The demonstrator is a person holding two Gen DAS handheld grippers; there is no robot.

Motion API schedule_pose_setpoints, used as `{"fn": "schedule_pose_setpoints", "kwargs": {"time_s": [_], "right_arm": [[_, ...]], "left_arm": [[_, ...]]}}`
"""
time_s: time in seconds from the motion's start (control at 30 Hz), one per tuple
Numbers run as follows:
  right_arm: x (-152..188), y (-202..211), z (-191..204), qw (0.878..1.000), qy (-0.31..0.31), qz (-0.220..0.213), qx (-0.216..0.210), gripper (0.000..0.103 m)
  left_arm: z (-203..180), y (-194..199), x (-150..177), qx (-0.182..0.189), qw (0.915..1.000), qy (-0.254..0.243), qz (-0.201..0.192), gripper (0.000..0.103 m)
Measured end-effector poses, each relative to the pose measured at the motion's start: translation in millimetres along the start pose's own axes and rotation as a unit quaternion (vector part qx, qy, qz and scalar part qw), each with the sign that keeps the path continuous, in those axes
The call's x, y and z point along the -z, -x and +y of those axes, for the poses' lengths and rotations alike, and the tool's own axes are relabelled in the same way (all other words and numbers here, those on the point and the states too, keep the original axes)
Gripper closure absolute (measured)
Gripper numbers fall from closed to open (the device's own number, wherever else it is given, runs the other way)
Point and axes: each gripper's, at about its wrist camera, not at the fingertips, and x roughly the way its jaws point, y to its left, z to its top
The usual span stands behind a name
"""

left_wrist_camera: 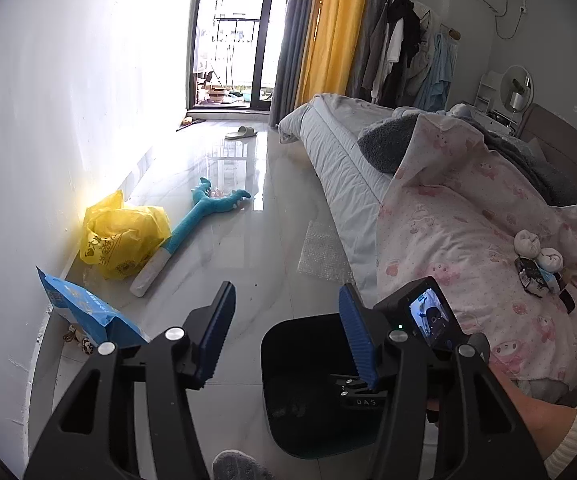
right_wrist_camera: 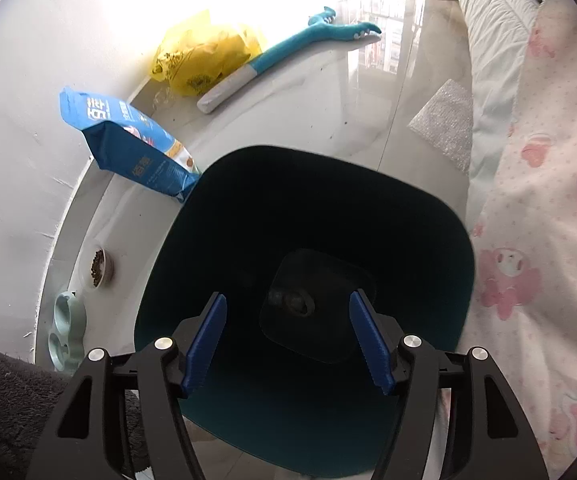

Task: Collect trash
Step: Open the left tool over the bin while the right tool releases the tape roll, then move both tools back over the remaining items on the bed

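A dark waste bin point(left_wrist_camera: 288, 424) stands on the tiled floor beside the bed. My right gripper point(right_wrist_camera: 288, 298) hangs open straight above the bin's mouth point(right_wrist_camera: 408, 220), nothing between its blue pads. A small dark lump point(right_wrist_camera: 294, 300) lies at the bin's bottom. My left gripper point(left_wrist_camera: 288, 292) is open and empty, held over the floor just left of the bin. On the floor ahead lie a yellow plastic bag point(left_wrist_camera: 124, 236), a blue food pouch point(left_wrist_camera: 84, 308) against the wall, and a sheet of bubble wrap point(left_wrist_camera: 322, 252) by the bed.
A teal plush toy point(left_wrist_camera: 208, 208) lies past the yellow bag. The bed with a pink quilt point(left_wrist_camera: 468, 220) fills the right; rolled socks and a dark wrapper point(left_wrist_camera: 536, 272) rest on it. Pet bowls point(right_wrist_camera: 96, 268) sit by the wall. A slipper point(left_wrist_camera: 240, 133) lies near the balcony door.
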Motion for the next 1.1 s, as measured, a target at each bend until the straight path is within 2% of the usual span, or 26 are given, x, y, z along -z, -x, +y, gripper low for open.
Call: {"fn": "schedule_pose_setpoints", "kwargs": {"time_s": [0.23, 0.5, 0.6, 0.8, 1.1], "right_arm": [[6, 33, -16, 0.999, -0.008, -0.037, -0.002, 0.034], [15, 75, -34, 0.996, -0.018, -0.09, -0.007, 0.029], [19, 97, -38, 0.992, -0.013, -0.121, -0.008, 0.027], [26, 136, -51, 0.985, -0.007, -0.173, 0.002, 0.023], [42, 187, -79, 0.971, 0.001, -0.237, 0.032, 0.019]], "left_arm": [[-8, 0, -9, 0.002, 0.9999, 0.007, -0.015, 0.046], [-34, -4, -20, 0.016, 0.9997, 0.005, -0.019, 0.031], [-43, -6, -23, 0.017, 0.9996, 0.008, -0.021, 0.025], [-65, -5, -30, 0.013, 0.999, -0.015, -0.039, 0.018], [-96, -14, -35, 0.038, 0.9982, -0.022, -0.042, 0.012]]}}
